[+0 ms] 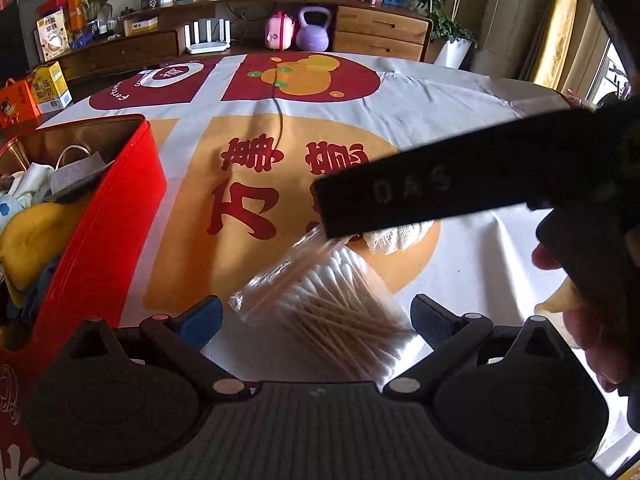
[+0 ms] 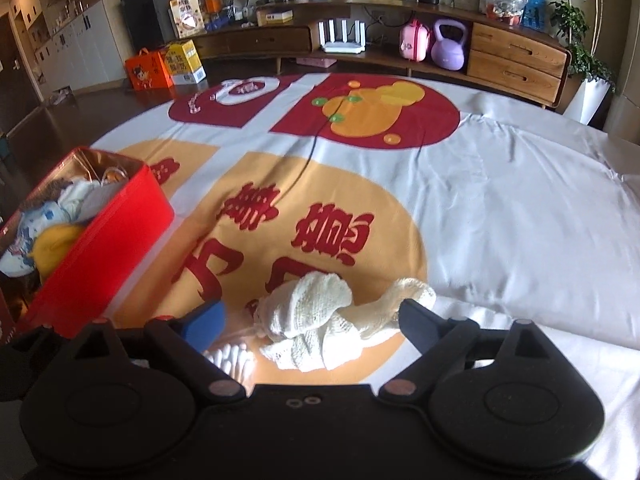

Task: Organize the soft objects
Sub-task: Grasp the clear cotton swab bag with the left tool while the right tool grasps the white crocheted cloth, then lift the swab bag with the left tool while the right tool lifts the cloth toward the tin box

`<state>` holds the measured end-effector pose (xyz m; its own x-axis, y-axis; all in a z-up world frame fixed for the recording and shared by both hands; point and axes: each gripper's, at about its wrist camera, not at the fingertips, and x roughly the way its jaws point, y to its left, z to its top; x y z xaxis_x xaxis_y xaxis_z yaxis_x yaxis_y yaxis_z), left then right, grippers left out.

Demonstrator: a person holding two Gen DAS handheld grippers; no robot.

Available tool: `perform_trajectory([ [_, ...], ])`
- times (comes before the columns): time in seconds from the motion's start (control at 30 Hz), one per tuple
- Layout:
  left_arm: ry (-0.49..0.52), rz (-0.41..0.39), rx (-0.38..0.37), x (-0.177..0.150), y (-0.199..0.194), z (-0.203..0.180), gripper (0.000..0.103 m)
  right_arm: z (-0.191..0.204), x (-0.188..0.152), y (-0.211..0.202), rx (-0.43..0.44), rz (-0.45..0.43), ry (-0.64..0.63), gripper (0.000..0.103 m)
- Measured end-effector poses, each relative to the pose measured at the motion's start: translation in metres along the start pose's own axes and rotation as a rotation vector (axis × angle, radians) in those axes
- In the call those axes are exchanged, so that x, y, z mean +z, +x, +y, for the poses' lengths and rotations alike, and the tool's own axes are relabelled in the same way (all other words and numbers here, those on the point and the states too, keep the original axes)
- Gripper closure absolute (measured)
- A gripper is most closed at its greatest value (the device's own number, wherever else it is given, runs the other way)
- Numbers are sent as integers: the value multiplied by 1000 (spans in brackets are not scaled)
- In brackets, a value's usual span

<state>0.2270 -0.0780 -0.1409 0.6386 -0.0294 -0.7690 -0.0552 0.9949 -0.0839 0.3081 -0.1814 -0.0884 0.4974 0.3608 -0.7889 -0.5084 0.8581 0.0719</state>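
A clear bag of cotton swabs (image 1: pixel 332 300) lies on the printed cloth between the open fingers of my left gripper (image 1: pixel 316 316). A cream knitted cloth (image 2: pixel 320 320) lies bunched between the open fingers of my right gripper (image 2: pixel 310 320); its edge shows in the left wrist view (image 1: pixel 394 238). A few swab tips (image 2: pixel 230 354) show by the right gripper's blue finger. The right gripper's black body (image 1: pixel 460 184) crosses the left wrist view above the swab bag. A red box (image 1: pixel 108 216) at the left holds soft items, among them a yellow one (image 1: pixel 28 236); it also shows in the right wrist view (image 2: pixel 104 248).
The printed white, orange and dark red cloth (image 2: pixel 500 208) covers the table. Beyond its far edge stands a wooden sideboard (image 2: pixel 516 56) with a purple kettlebell (image 2: pixel 450 44), a pink case (image 2: pixel 414 44) and a white router (image 2: pixel 344 38). Boxes (image 2: pixel 164 66) stand on the floor at left.
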Motion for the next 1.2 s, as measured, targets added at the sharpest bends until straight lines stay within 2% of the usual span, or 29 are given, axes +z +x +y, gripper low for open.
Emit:
perform_trajectory([
  [0.2, 10, -4, -13, -4, 0, 0, 2, -4, -9, 7, -9, 33, 4, 25],
  [0.27, 13, -4, -19, -5, -1, 1, 3, -5, -12, 7, -11, 41, 10, 39],
  [0.4, 0, 4, -34, -8, -4, 2, 9, -4, -17, 5, -23, 38, -8, 45],
  [0.5, 4, 5, -50, -8, -7, 1, 23, -2, -19, 3, -29, 38, -12, 51],
  [0.57, 13, 7, -60, -7, -9, -1, 38, -1, -20, 1, -25, 38, -8, 56],
  [0.6, 18, 8, -70, -8, -10, -2, 40, -1, -20, -1, -25, 38, -6, 57],
  [0.67, 21, 10, -86, -7, -12, -3, 54, -1, -21, -4, -28, 33, 0, 61],
  [0.97, 14, 12, -99, -7, -18, 4, 67, -3, -25, -29, -20, -15, 35, 66],
  [1.2, -5, 4, -90, -8, -28, 15, 68, 3, -25, -57, -12, -45, 28, 66],
])
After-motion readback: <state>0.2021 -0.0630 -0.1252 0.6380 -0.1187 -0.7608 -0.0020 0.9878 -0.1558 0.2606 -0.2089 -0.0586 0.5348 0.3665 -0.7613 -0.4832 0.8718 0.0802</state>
